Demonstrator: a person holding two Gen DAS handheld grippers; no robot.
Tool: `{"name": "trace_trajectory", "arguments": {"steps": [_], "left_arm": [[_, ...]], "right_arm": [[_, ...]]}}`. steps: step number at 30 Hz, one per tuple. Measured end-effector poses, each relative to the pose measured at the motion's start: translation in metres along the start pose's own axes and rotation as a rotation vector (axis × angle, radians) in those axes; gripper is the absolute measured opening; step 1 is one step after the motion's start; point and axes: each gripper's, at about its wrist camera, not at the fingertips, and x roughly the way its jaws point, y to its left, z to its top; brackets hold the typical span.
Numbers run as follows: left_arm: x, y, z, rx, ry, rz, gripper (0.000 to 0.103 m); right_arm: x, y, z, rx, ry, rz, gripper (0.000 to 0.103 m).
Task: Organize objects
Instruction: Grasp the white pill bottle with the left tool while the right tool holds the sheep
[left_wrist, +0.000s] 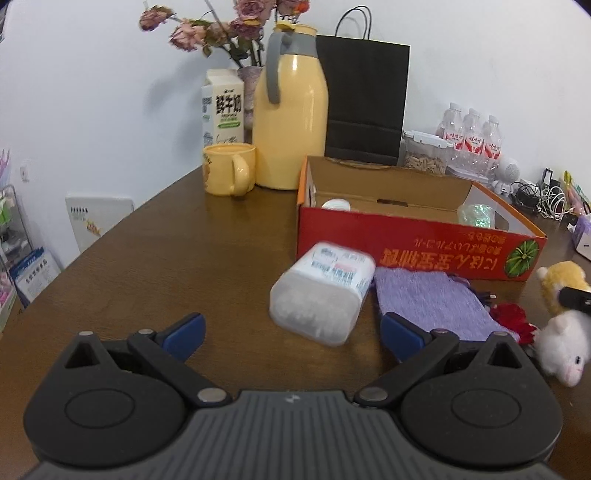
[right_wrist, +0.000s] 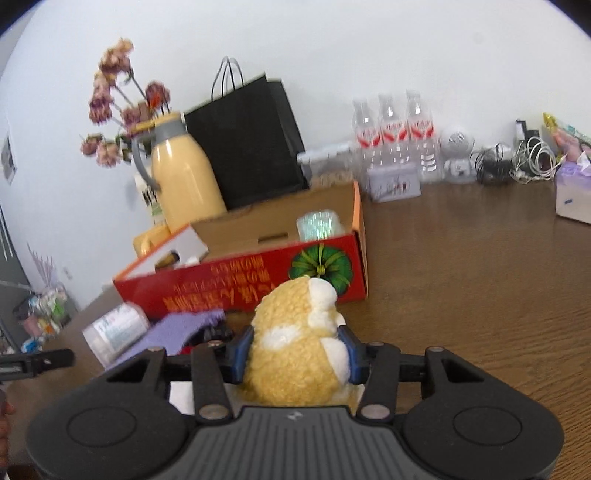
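Note:
My left gripper (left_wrist: 293, 332) is open and empty, just short of a clear plastic jar (left_wrist: 321, 291) that lies on its side on the brown table. A purple cloth (left_wrist: 428, 299) lies right of the jar. Behind them stands an open red cardboard box (left_wrist: 417, 247) with a white lid and a green wrapped item inside. My right gripper (right_wrist: 295, 354) is shut on a yellow plush toy (right_wrist: 295, 350), in front of the box (right_wrist: 240, 280). The yellow plush (left_wrist: 561, 280) and a white plush pig (left_wrist: 565, 343) show at the right of the left wrist view.
At the back stand a yellow thermos (left_wrist: 290, 110), a yellow mug (left_wrist: 229, 168), a milk carton (left_wrist: 221, 107), a black paper bag (left_wrist: 365, 99), dried flowers, water bottles (left_wrist: 472, 136), a seed container and cables. A tissue box (right_wrist: 572, 192) sits far right.

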Motion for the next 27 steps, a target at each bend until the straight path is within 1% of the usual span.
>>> {"name": "trace_trajectory", "arguments": {"steps": [3, 7, 11, 13, 18, 19, 20, 21, 27], "left_arm": [[0.016, -0.01, 0.01, 0.034, -0.009, 0.001, 0.103], [0.042, -0.019, 0.021, 0.061, 0.042, 0.002, 0.103], [0.062, -0.025, 0.027, 0.103, 0.047, 0.03, 0.103], [0.071, -0.025, 0.029, 0.09, 0.059, 0.026, 0.103], [0.086, -0.022, 0.024, 0.035, 0.08, -0.037, 0.103], [0.088, -0.021, 0.023, 0.031, 0.091, -0.052, 0.1], [0.088, -0.02, 0.022, 0.031, 0.097, -0.063, 0.09], [0.087, -0.02, 0.022, 0.027, 0.097, -0.066, 0.084], [0.078, -0.019, 0.017, 0.022, 0.07, -0.08, 0.077]], "right_arm": [[-0.002, -0.002, 0.001, 0.017, -0.022, -0.007, 0.046], [-0.003, -0.003, -0.001, 0.022, -0.032, -0.005, 0.047], [-0.002, -0.002, -0.003, 0.012, -0.031, -0.001, 0.047], [-0.003, -0.001, -0.004, 0.012, -0.032, 0.003, 0.047], [-0.003, -0.001, -0.004, 0.012, -0.038, 0.008, 0.047], [-0.003, -0.002, -0.005, 0.012, -0.037, 0.008, 0.047], [-0.003, -0.002, -0.005, 0.013, -0.036, 0.007, 0.047], [-0.003, -0.002, -0.005, 0.014, -0.036, 0.008, 0.047], [-0.005, -0.001, -0.005, 0.016, -0.046, 0.007, 0.047]]}}
